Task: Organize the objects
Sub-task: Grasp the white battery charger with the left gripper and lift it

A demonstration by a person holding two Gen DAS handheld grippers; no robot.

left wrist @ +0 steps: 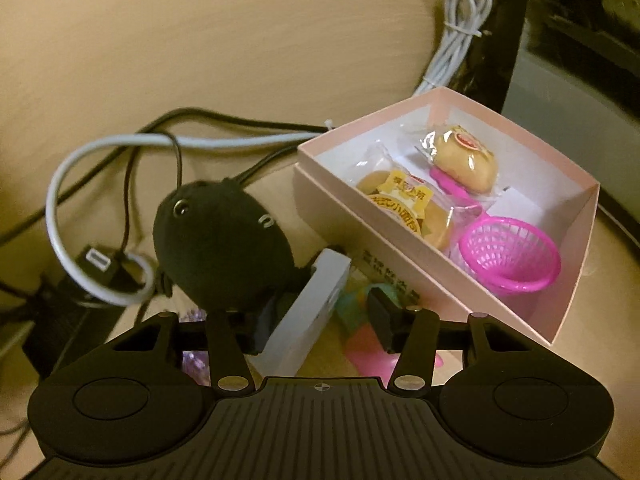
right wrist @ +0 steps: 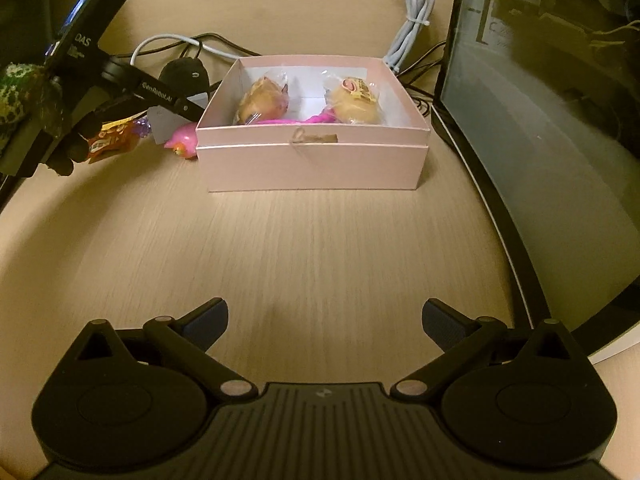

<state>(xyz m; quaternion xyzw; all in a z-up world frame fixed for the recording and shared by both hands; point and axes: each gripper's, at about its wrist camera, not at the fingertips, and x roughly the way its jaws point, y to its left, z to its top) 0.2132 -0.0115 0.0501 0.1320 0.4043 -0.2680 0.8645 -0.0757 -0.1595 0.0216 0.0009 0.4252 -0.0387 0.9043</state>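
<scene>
An open pink box [left wrist: 400, 256] [right wrist: 312, 160] holds two wrapped cakes [left wrist: 466, 160] [left wrist: 408, 208] and a pink toy strainer [left wrist: 510, 260]. My left gripper [left wrist: 318, 316] hovers just left of the box with its jaws half apart. A flat white block [left wrist: 308, 304] stands tilted between them, resting by the left pad, with a gap to the right pad. A black plush [left wrist: 220, 240] sits beside the left finger. My right gripper [right wrist: 326, 320] is wide open over bare table in front of the box, with nothing between its fingers.
Grey and black cables [left wrist: 160, 144] loop behind the plush, and a bundled white cable [right wrist: 416, 20] lies past the box. A pink toy [right wrist: 184, 142], an orange wrapper [right wrist: 112, 142] and a purple piece [right wrist: 142, 124] lie left of the box. A dark panel [right wrist: 540, 120] stands on the right.
</scene>
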